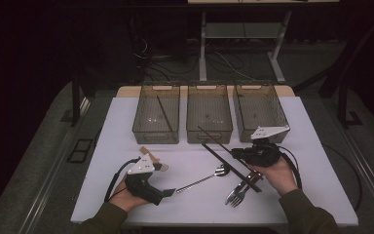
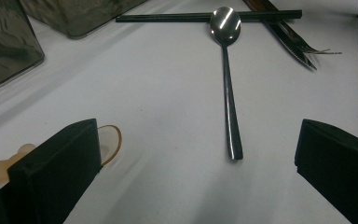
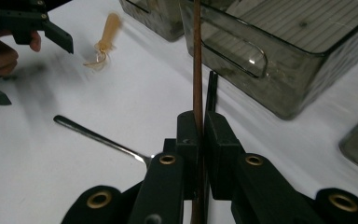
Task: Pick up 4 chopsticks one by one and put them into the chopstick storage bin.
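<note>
Surface: a white rectangular table top, plain and matte, with a strip of pale wood showing at its far edge.
Room: dark all round – grey carpeted floor, loose black cables and the white metal legs of another table beyond the far edge.
Bins: three smoky translucent plastic bins stand side by side along the far edge; the leftmost one holds a thin brown stick lying slantwise.
Left gripper: the black left hand-held gripper rests low near the table's near edge, its jaws spread wide with nothing between them.
Spoon: a shiny steel spoon with a long slim handle lies straight ahead of the left gripper, handle end nearest the jaws, bowl far from them.
Small wooden item: a pale wooden-handled utensil lies just beside the left gripper's left jaw; what it is exactly I cannot tell – possibly a small spoon.
Right gripper: the black right hand-held gripper has its jaws pressed together on a thin reddish-brown wooden chopstick, which runs on ahead of the jaws toward the middle bin.
Black chopstick: a dark square-sectioned chopstick lies on the table under the right gripper, just past the spoon's bowl.
Fork: a steel fork lies near the right hand, tines toward the near edge.
</note>
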`<state>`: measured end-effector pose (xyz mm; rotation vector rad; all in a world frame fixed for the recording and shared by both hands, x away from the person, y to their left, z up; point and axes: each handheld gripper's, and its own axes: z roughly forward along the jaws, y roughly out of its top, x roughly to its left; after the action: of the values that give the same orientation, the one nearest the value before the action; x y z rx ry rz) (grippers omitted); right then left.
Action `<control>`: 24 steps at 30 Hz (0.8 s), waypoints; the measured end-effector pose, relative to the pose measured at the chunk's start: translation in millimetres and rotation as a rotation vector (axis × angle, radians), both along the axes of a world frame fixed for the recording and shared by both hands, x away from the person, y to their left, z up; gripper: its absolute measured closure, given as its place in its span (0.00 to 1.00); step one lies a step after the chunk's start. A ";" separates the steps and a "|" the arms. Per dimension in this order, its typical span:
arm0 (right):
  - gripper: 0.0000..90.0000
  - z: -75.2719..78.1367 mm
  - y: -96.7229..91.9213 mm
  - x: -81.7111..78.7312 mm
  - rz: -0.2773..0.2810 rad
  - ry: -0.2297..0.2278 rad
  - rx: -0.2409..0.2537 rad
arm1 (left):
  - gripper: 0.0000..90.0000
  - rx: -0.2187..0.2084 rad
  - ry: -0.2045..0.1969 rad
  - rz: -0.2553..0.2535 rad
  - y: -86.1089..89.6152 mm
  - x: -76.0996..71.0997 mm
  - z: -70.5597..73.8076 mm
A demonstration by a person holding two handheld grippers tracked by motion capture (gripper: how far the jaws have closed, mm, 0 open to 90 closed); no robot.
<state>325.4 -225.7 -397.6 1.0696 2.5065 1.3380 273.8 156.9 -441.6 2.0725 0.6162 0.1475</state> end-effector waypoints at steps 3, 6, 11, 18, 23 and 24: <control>0.94 0.1 5.5 2.7 0.003 -0.002 0.005 | 0.00 0.002 -0.001 -0.001 -0.1 -0.2 0.0; 0.94 1.3 10.4 4.4 0.007 -0.007 0.012 | 0.00 0.002 0.000 -0.001 0.0 -0.1 0.0; 0.94 1.5 15.8 8.3 0.002 -0.008 0.024 | 0.00 0.001 0.001 -0.001 -0.2 0.0 -0.1; 0.94 2.1 22.4 12.2 0.000 -0.012 0.037 | 0.00 0.003 0.001 -0.002 0.0 -0.2 -0.1; 0.94 4.5 27.6 14.6 0.001 -0.022 0.047 | 0.00 0.002 0.002 -0.003 0.0 -0.1 0.0; 0.94 5.0 29.1 15.3 0.002 -0.023 0.052 | 0.00 0.006 0.003 -0.003 0.1 0.0 0.2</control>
<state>340.6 -196.6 -392.5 1.0555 2.4697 1.4155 273.8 157.0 -441.4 2.0796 0.6156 0.1445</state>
